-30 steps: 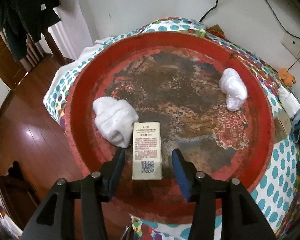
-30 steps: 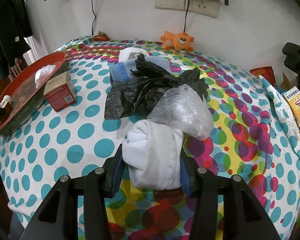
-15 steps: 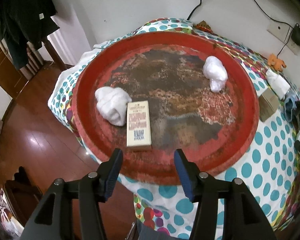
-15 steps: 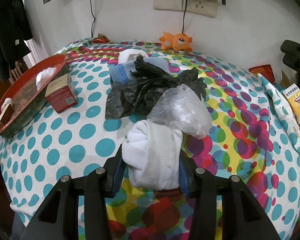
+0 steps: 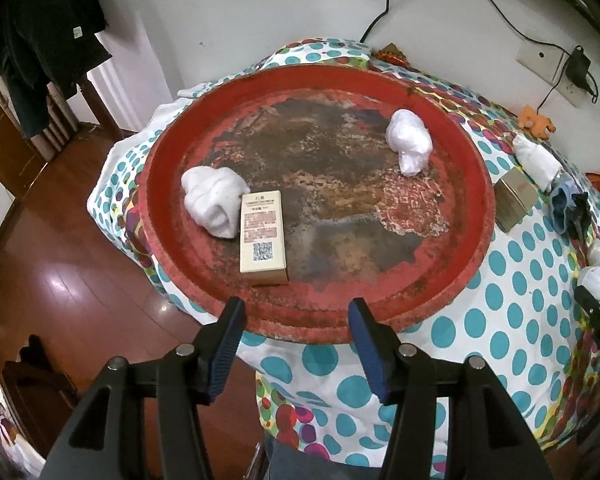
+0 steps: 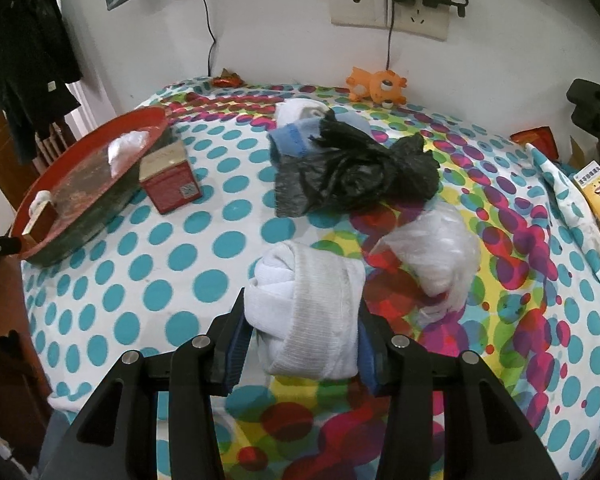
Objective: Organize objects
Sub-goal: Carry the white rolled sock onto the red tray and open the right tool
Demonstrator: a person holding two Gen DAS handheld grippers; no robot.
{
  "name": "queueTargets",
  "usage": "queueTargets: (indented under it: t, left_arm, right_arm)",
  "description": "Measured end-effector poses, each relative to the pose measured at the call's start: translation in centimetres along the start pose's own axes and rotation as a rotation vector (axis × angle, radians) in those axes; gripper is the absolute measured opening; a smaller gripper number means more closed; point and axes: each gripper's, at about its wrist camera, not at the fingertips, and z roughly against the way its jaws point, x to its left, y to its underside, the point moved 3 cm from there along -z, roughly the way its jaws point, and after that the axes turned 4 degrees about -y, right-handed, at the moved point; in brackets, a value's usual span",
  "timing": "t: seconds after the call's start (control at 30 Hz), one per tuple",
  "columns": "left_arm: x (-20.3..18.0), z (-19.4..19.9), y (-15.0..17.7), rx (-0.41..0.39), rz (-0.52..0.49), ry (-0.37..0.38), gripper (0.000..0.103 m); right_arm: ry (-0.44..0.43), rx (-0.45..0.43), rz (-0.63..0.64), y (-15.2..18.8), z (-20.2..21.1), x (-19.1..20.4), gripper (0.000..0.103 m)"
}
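Observation:
A round red tray (image 5: pixel 476 184) lies on the dotted tablecloth. In it lie a cream box (image 5: pixel 262 236), a white sock roll (image 5: pixel 214 200) beside the box, and a white plastic bag bundle (image 5: pixel 408 144). My left gripper (image 5: pixel 296 320) is open and empty, back over the tray's near rim. My right gripper (image 6: pixel 300 320) is shut on a white rolled sock (image 6: pixel 308 312), just above the cloth. The tray (image 6: pixel 80 220) also shows at the left of the right wrist view.
A red box (image 6: pixel 170 184) stands beside the tray. A black plastic bag (image 6: pixel 356 176), a blue sock (image 6: pixel 296 140), a clear plastic bag (image 6: pixel 432 248) and an orange toy (image 6: pixel 376 84) lie on the cloth. Yellow cartons (image 6: pixel 596 192) stand at the right. Wooden floor (image 5: pixel 60 280) lies left.
My left gripper has drawn back from the cream box, leaving it in the tray. My right gripper has lifted the white sock slightly.

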Motion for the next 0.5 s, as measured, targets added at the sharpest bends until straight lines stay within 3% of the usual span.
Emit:
queueTargets:
  t: [0.33, 0.5]
  left_arm:
    - [0.9, 0.6, 0.2, -0.012, 0.014, 0.006, 0.055]
    - [1.6, 0.7, 0.2, -0.02, 0.025, 0.005, 0.055]
  right_arm:
    - [-0.039, 0.016, 0.057, -0.6, -0.4, 3.8, 0.043]
    - [-0.1, 0.013, 0.082, -1.8, -0.6, 6.6, 0.043]
